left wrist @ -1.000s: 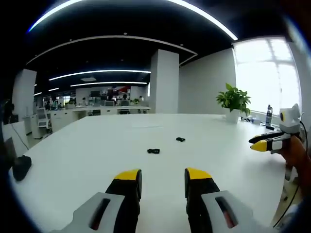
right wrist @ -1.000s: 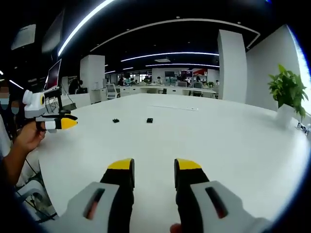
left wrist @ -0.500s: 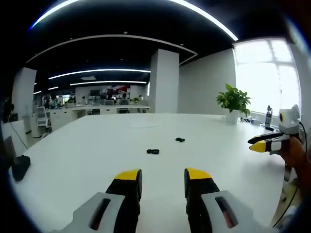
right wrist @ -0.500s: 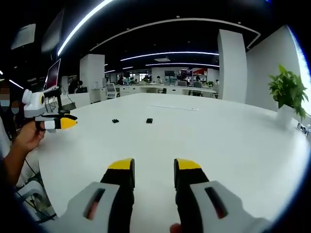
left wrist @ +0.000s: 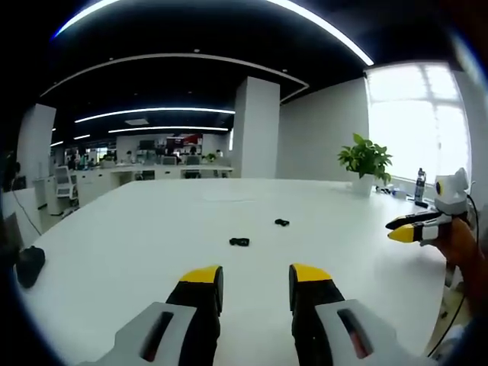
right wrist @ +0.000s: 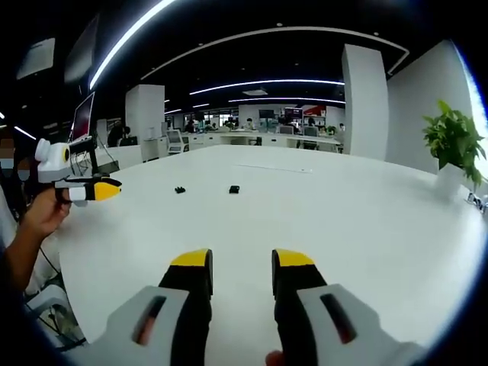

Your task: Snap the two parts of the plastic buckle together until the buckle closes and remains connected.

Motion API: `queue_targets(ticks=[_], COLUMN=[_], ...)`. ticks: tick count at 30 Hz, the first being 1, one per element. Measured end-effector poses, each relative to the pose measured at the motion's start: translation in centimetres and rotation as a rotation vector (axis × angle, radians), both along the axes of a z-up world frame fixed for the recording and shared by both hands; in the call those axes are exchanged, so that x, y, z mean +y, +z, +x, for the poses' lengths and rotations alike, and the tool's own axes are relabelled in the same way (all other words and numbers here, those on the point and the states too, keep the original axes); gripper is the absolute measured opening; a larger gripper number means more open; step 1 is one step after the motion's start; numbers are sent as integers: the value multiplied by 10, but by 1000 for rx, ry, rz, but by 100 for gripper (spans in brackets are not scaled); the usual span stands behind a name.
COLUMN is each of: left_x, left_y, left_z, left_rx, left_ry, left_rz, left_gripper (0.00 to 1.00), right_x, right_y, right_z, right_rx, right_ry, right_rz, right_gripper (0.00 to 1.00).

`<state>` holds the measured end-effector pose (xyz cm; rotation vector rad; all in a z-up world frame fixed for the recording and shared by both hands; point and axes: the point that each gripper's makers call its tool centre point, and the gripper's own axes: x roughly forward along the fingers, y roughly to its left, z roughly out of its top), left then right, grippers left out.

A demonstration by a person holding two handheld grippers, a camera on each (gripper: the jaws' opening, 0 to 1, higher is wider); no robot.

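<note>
Colours as I see them: table (left wrist: 152, 221) plain white, no pattern. Both buckle parts black: nearer buckle part (left wrist: 239, 242) and farther buckle part (left wrist: 282, 223) in my left gripper view; same two black pieces in the right gripper view. Left gripper (left wrist: 255, 276): black jaws, yellow tips, grey-white body with red in the slots. Right gripper (right wrist: 240, 261): same scheme, black, yellow tips, pale grey body. Seen from the side in the other view, each has a white housing. Potted plant (left wrist: 367, 156): green leaves, white pot. Pillar (left wrist: 256, 126) and walls white. Ceiling dark with white light strips. Black object (left wrist: 31, 264) at table's left edge.
</note>
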<state>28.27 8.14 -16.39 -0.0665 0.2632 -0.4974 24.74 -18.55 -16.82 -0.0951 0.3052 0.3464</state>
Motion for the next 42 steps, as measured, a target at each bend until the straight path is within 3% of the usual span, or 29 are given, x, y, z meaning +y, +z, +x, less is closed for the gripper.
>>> queue_targets(ticks=[33,42], left_x=[6,2], left_y=[0,4], left_z=[1,9], left_rx=[0,-1], left_ry=[10,-1], left_rz=[11,15], left_gripper=[34,35], right_x=[2,5], right_y=[5,10], right_z=[4,15], right_rx=[-7,-9], right_ry=[2,14], right_rz=[11,-5], right_gripper=[31,30])
